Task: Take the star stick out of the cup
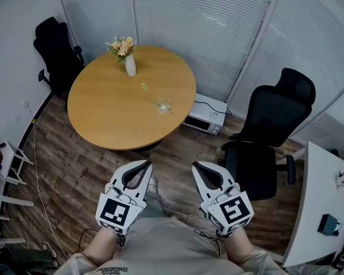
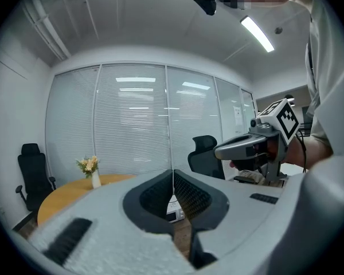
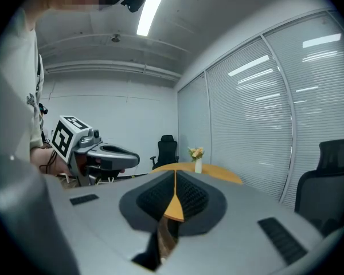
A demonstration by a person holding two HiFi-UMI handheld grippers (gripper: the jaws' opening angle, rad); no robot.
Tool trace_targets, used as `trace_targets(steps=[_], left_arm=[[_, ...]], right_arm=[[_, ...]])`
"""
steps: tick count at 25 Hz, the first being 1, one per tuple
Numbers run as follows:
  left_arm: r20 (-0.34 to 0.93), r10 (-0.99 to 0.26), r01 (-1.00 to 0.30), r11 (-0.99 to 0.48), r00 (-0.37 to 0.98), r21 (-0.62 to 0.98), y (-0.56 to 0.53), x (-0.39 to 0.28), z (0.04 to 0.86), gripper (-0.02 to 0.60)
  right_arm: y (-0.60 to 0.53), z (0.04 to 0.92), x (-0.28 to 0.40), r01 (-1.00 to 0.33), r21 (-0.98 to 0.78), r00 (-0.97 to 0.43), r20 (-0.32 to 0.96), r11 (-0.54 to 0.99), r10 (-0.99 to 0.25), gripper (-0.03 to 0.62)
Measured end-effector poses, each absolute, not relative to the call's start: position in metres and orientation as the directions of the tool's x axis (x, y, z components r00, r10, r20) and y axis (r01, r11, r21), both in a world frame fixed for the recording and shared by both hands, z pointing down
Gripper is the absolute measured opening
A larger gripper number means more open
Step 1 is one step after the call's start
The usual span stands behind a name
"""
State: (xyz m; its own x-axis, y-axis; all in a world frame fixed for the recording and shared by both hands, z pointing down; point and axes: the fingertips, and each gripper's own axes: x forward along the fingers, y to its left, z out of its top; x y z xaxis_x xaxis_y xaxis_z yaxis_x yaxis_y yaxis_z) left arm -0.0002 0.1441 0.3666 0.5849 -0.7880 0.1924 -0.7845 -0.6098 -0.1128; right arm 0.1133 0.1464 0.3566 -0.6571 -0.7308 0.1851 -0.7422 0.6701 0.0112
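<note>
A small clear cup (image 1: 163, 106) stands near the right side of the round wooden table (image 1: 109, 113); what it holds is too small to make out. A tiny yellow-green object (image 1: 143, 86) lies on the table beyond it. I hold both grippers close to my body, well short of the table. My left gripper (image 1: 147, 164) is shut with nothing in it, jaws meeting in the left gripper view (image 2: 172, 183). My right gripper (image 1: 195, 166) is likewise shut and empty (image 3: 175, 183). Each gripper shows in the other's view, the right one (image 2: 219, 152) and the left one (image 3: 135, 158).
A white vase of flowers (image 1: 129, 63) stands at the table's far side. One black office chair (image 1: 269, 130) is to the right, another (image 1: 54, 49) at the far left. A white appliance (image 1: 205, 114) sits on the floor by the table. A white desk (image 1: 318, 205) is at right.
</note>
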Motion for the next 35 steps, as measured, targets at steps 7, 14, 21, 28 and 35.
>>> trace_targets(steps=[7, 14, 21, 28, 35], left_arm=[[0.195, -0.786, -0.786, -0.611, 0.587, -0.093, 0.085, -0.016, 0.366, 0.026], [0.204, -0.790, -0.795, -0.602, 0.578, -0.079, 0.021, -0.044, 0.369, 0.026], [0.217, -0.767, -0.775, -0.629, 0.603, -0.067, -0.044, -0.067, 0.369, 0.026], [0.196, -0.755, -0.762, -0.646, 0.625, -0.057, -0.099, -0.086, 0.359, 0.026], [0.189, -0.747, -0.751, -0.657, 0.638, -0.064, -0.146, -0.112, 0.357, 0.026]], right_arm=[[0.087, 0.361, 0.097, -0.742, 0.007, -0.655, 0.204, 0.670, -0.728, 0.032], [0.025, 0.364, 0.074, -0.742, 0.009, -0.651, 0.227, 0.670, -0.724, 0.032], [-0.039, 0.357, 0.048, -0.753, 0.017, -0.635, 0.244, 0.657, -0.733, 0.032], [-0.090, 0.348, 0.018, -0.759, 0.089, -0.609, 0.249, 0.644, -0.753, 0.032], [-0.125, 0.306, -0.003, -0.777, 0.064, -0.614, 0.144, 0.626, -0.776, 0.032]])
